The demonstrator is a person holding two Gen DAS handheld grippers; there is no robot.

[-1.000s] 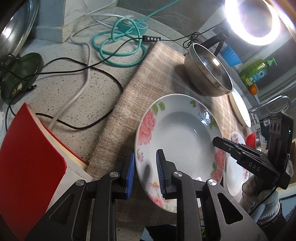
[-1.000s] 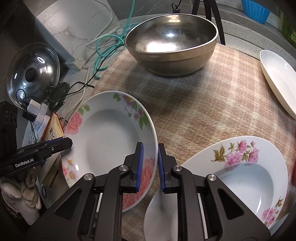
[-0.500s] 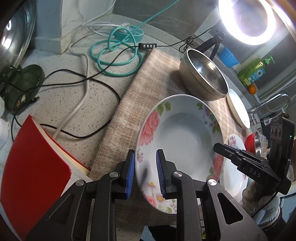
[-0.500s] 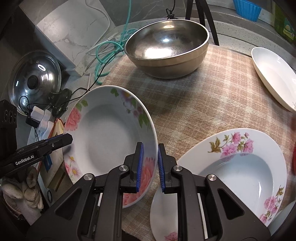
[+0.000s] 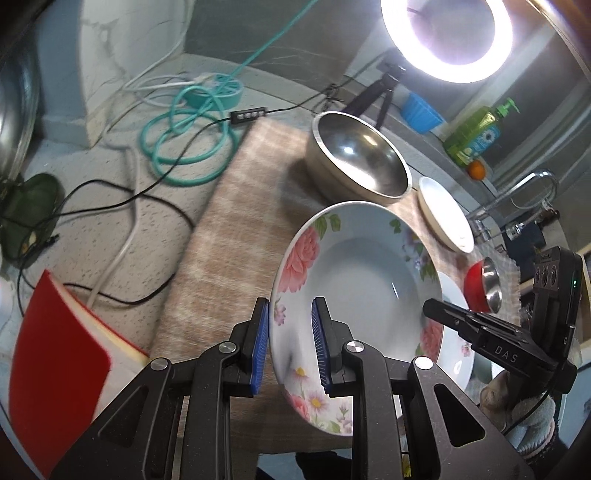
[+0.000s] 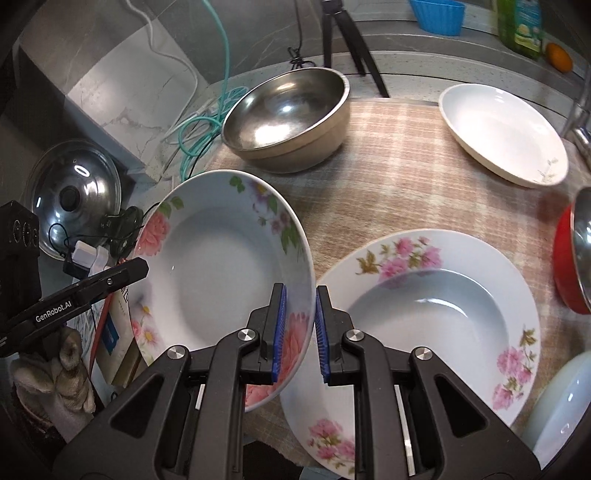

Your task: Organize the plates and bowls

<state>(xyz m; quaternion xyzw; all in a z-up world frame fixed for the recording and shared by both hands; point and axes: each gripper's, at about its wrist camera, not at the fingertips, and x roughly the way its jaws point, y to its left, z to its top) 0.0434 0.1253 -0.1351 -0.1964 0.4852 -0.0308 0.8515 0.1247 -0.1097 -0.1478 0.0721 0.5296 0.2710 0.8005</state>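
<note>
A deep plate with pink peony print (image 5: pixel 362 280) hangs tilted above the checked mat (image 6: pixel 388 184), carried by both grippers. My left gripper (image 5: pixel 290 310) is shut on its left rim. My right gripper (image 6: pixel 300 295) is shut on its right rim, and the plate's bowl (image 6: pixel 221 266) faces up. Just right of it, a second floral deep plate (image 6: pixel 436 325) lies flat on the mat. Further back stand a steel bowl (image 6: pixel 284 110) and a plain white plate (image 6: pixel 502 133). A red bowl with a steel inside (image 6: pixel 569 258) sits at the right edge.
A red book (image 5: pixel 55 369) lies left of the mat, with teal and black cables (image 5: pixel 184 144) behind it on the speckled counter. A pot lid (image 6: pixel 74 195) leans at the far left. A ring light on a tripod (image 5: pixel 447 33), a faucet (image 5: pixel 517 195) and a soap bottle (image 5: pixel 476 136) stand behind.
Both grippers have risen with the peony plate, lifting it off the mat and carrying it a little toward the second floral plate. Both grips stayed shut.
</note>
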